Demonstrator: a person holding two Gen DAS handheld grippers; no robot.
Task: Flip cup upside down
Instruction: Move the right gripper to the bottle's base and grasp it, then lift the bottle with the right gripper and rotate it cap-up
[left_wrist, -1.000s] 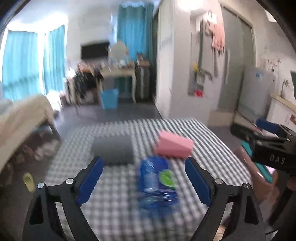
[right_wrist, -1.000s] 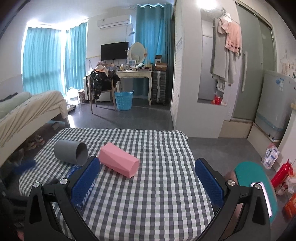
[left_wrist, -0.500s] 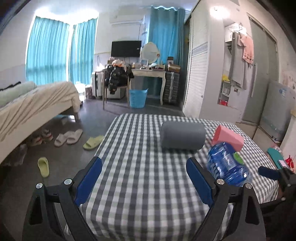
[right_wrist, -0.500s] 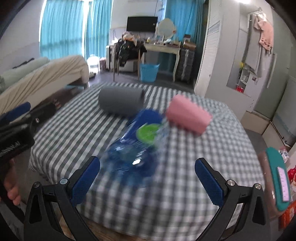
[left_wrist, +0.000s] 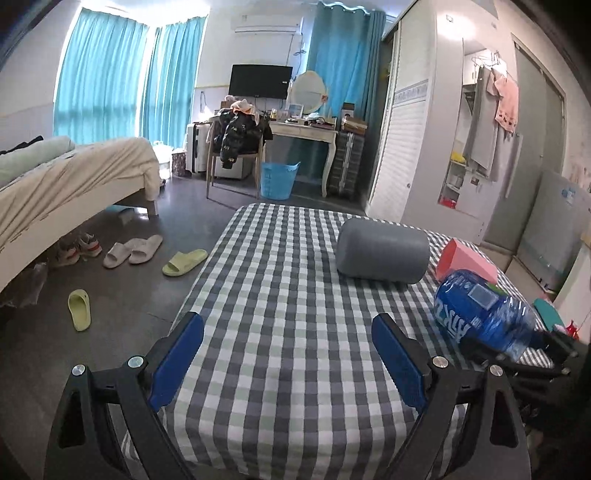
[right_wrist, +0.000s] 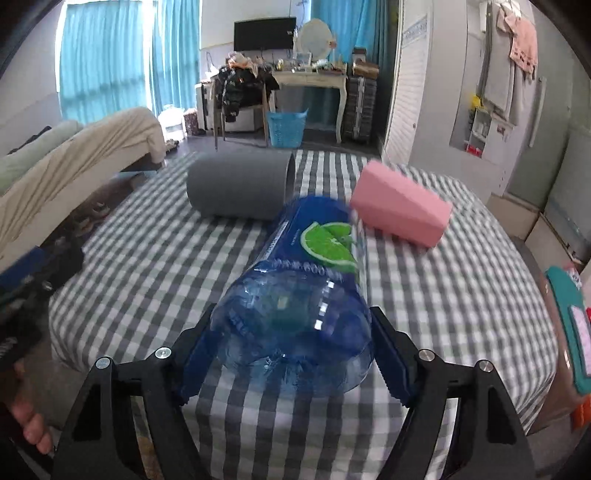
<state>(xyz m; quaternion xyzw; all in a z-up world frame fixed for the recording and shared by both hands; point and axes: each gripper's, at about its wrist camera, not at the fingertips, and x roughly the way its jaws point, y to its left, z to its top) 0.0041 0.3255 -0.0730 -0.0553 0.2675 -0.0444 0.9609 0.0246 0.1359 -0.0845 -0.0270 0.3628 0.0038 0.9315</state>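
The right gripper (right_wrist: 291, 354) has its jaws pinching the base end of the blue bottle (right_wrist: 303, 295), which lies on the checked tablecloth (right_wrist: 443, 280). The left gripper (left_wrist: 288, 354) has jaws spread wide with nothing between them. Beyond the bottle, the grey cup (right_wrist: 240, 184) lies on its side, with the pink cup (right_wrist: 400, 214) on its side nearby.

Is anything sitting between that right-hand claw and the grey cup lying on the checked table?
Yes. The blue bottle lies on its side right between the right gripper's fingers, its far end near the grey cup. The left gripper has only bare checked cloth before it.
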